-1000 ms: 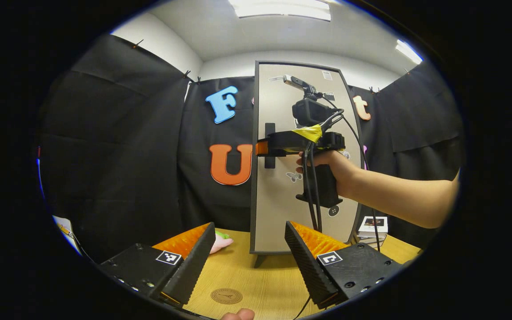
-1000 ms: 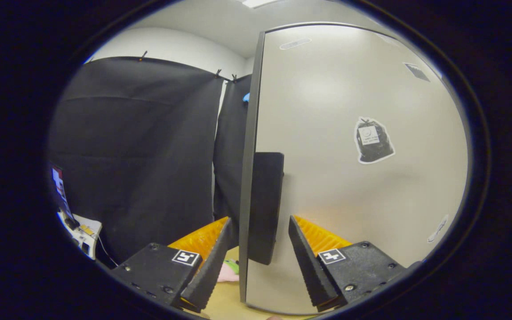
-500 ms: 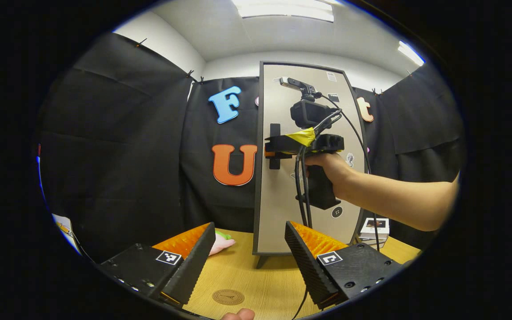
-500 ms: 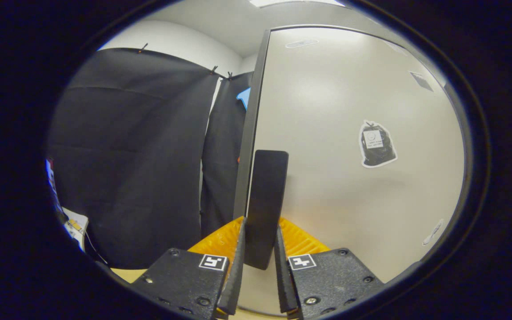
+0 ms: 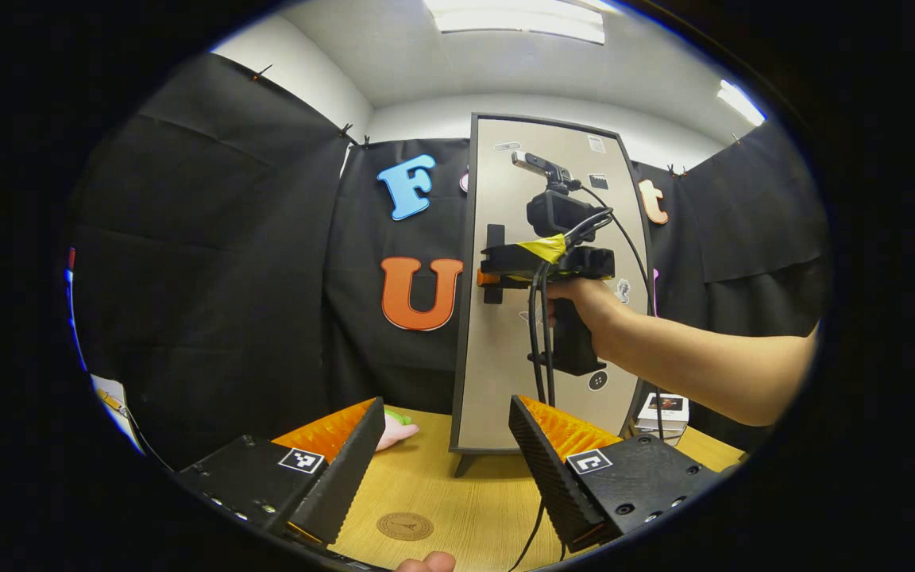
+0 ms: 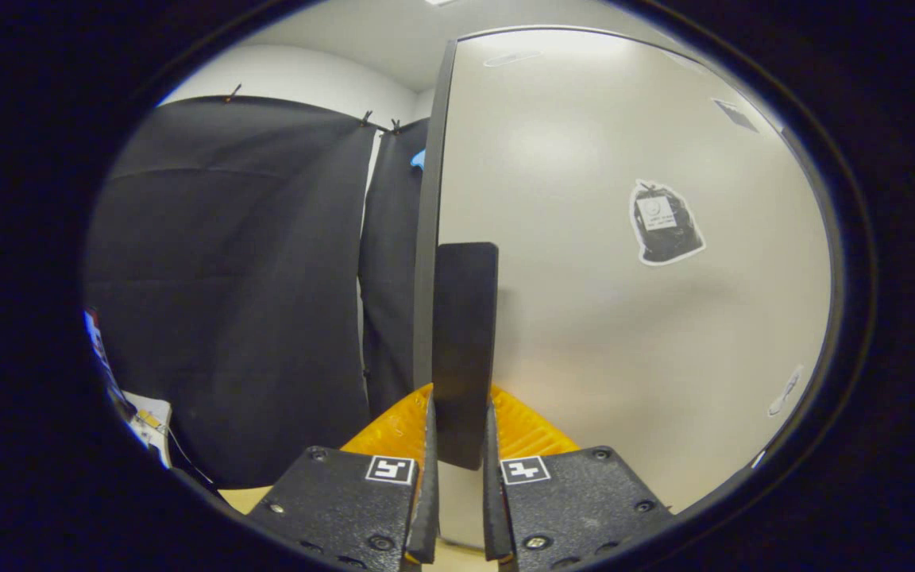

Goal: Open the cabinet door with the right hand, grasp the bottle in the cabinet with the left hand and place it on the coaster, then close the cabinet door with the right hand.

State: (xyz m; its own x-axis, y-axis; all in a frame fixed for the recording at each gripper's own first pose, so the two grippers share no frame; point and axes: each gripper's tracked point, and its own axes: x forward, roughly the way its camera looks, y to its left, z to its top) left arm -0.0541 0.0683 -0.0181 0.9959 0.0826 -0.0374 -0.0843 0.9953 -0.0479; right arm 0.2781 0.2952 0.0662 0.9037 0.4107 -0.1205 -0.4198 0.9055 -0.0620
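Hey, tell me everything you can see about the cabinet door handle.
The cabinet door handle is a flat, dark, matte upright bar near the left edge of the pale cabinet door. The right gripper is shut on its lower end, one finger on each side. In the left gripper view the door looks closed.

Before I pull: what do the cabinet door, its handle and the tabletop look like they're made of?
Door: smooth pale panel with a soft sheen, likely painted or laminated board; dark frame edge. Handle: flat matte black bar, plastic or coated metal, cannot tell which; the right hand-held gripper is clamped on it. Tabletop: light wood grain, probably wood or wood-look laminate.
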